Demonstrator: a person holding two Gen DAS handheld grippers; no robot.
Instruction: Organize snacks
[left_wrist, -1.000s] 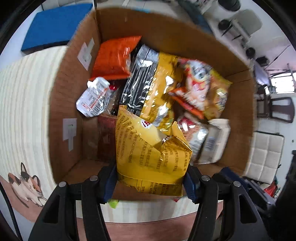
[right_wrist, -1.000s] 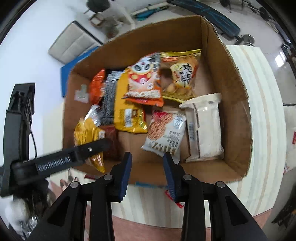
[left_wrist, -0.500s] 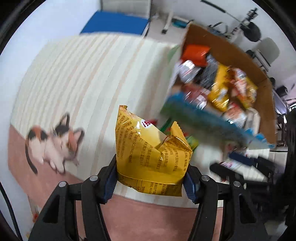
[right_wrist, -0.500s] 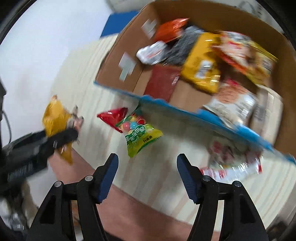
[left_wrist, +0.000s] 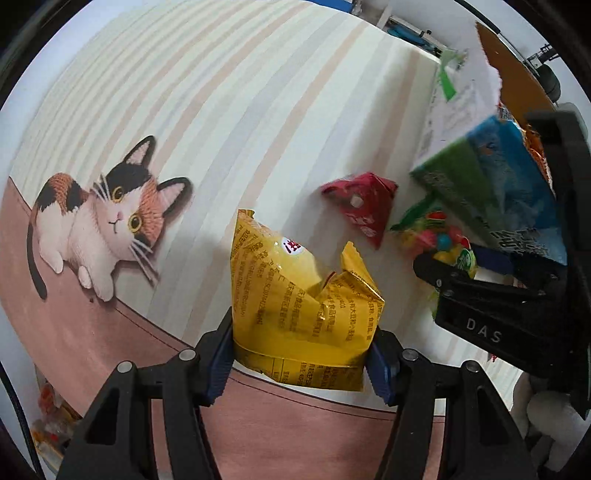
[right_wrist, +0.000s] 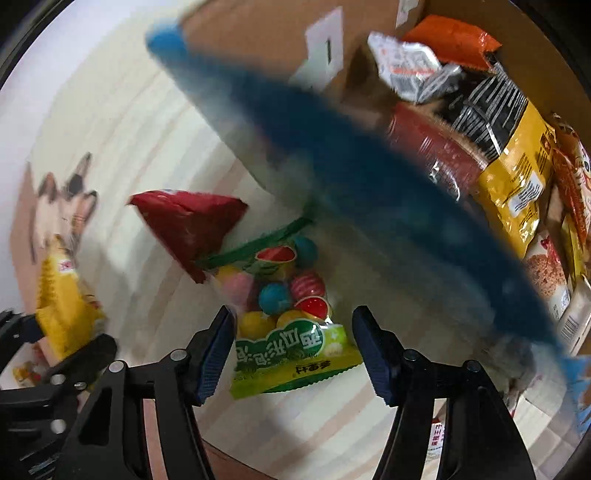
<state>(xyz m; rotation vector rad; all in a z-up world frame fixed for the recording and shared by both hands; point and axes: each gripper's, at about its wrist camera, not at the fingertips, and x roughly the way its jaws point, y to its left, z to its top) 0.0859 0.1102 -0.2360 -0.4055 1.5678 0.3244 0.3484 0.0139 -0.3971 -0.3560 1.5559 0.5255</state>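
the left claw (left_wrist: 301, 354) pinches a light, crinkly yellow snack bag (left_wrist: 299, 306) above the table (left_wrist: 221, 110), while the right claw (right_wrist: 293, 350), just narrowing, straddles the soft, slippery candy bag (right_wrist: 284, 332) untouched, best gripped mid-body.

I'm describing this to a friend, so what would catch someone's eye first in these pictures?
Probably the crumpled yellow snack bag clamped in the left gripper above the striped mat, beside a printed calico cat. Next, the green packet of coloured candy balls lying between the open right gripper's fingers, a red packet beside it and the snack-filled cardboard box behind.
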